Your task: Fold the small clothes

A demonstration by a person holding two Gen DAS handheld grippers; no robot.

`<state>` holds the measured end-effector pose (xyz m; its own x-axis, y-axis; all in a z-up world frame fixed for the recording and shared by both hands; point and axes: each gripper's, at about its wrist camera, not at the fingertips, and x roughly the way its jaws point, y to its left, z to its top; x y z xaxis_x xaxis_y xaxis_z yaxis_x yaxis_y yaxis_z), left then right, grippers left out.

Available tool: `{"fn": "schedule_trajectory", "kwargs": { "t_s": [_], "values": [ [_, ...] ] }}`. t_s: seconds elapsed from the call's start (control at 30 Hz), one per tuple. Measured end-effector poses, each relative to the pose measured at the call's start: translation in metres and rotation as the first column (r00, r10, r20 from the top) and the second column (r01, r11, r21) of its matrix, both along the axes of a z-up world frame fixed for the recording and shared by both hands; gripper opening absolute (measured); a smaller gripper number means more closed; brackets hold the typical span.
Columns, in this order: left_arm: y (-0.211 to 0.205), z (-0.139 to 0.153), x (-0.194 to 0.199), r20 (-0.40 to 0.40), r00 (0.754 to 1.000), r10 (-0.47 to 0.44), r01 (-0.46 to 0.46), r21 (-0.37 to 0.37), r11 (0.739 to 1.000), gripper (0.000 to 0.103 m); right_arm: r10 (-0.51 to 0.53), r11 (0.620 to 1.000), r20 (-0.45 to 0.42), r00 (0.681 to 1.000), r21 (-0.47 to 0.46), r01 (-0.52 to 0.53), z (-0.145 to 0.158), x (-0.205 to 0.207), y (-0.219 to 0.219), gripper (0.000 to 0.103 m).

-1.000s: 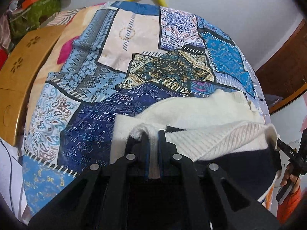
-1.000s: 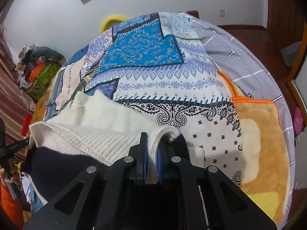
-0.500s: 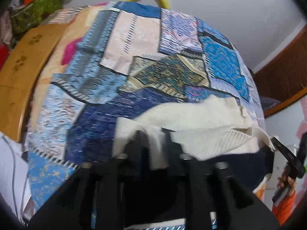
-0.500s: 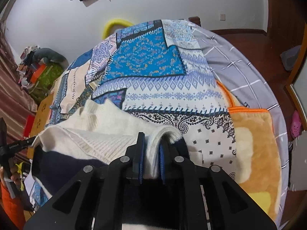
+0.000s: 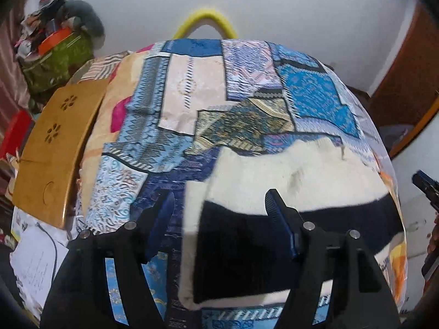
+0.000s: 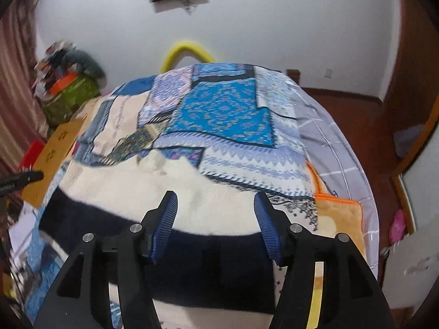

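Note:
A small cream and navy knit sweater [image 5: 288, 175] lies flat on the patchwork bedspread [image 5: 197, 101], cream part farther, navy band nearer. My left gripper [image 5: 219, 200] is open and empty above the sweater's left edge. In the right wrist view the sweater [image 6: 131, 192] lies under my right gripper [image 6: 214, 203], which is open and empty over its right half. The tip of the right gripper [image 5: 425, 183] shows at the right edge of the left wrist view; the tip of the left gripper [image 6: 24, 178] shows at the left edge of the right wrist view.
A wooden board [image 5: 55, 148] lies along the bed's left side, with papers [image 5: 33, 260] below it. A green bag with clutter [image 5: 55, 54] stands at the far left. An orange blanket [image 6: 337, 219] and grey checked sheet [image 6: 329, 142] cover the bed's right side. A yellow hoop [image 5: 203, 22] stands behind the bed.
Both grippers were shut on the sweater's cream edge and held it up. They have opened and let go. The sweater now lies flat on the bed.

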<state>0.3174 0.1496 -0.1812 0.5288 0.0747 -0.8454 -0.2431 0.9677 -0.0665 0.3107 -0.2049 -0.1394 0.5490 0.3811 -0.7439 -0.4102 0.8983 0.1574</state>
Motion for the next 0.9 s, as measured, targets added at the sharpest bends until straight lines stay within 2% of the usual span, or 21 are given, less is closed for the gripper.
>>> {"fn": "schedule_trajectory", "kwargs": {
  "t_s": [0.3, 0.6, 0.67, 0.7, 0.77, 0.83, 0.9],
  "values": [
    [-0.055, -0.016, 0.014, -0.035, 0.988, -0.150, 0.152, 0.040, 0.988, 0.071, 0.180, 0.981, -0.044, 0.983, -0.069, -0.183, -0.028, -0.021, 0.065, 0.054],
    [-0.090, -0.047, 0.030, -0.095, 0.965, -0.245, 0.252, 0.069, 0.965, 0.071, 0.265, 0.959, -0.112, 0.958, -0.078, -0.274, -0.060, -0.026, 0.102, 0.055],
    [-0.094, -0.057, 0.034, -0.113, 0.962, -0.250, 0.258, 0.069, 0.964, 0.071, 0.265, 0.958, -0.126, 0.956, -0.081, -0.276, -0.068, -0.026, 0.103, 0.070],
    [-0.094, -0.062, 0.035, -0.123, 0.961, -0.248, 0.258, 0.068, 0.964, 0.071, 0.264, 0.958, -0.132, 0.955, -0.082, -0.276, -0.073, -0.026, 0.103, 0.073],
    [-0.094, -0.072, 0.037, -0.136, 0.961, -0.243, 0.253, 0.066, 0.965, 0.075, 0.267, 0.957, -0.133, 0.954, -0.078, -0.279, -0.078, -0.027, 0.100, 0.078],
    [-0.091, -0.077, 0.036, -0.117, 0.966, -0.229, 0.240, 0.089, 0.967, 0.090, 0.273, 0.957, -0.130, 0.953, -0.067, -0.283, -0.081, -0.028, 0.095, 0.080],
    [-0.087, -0.079, 0.035, -0.104, 0.969, -0.223, 0.233, 0.103, 0.967, 0.096, 0.275, 0.956, -0.128, 0.953, -0.064, -0.285, -0.081, -0.028, 0.091, 0.082]
  ]
}}
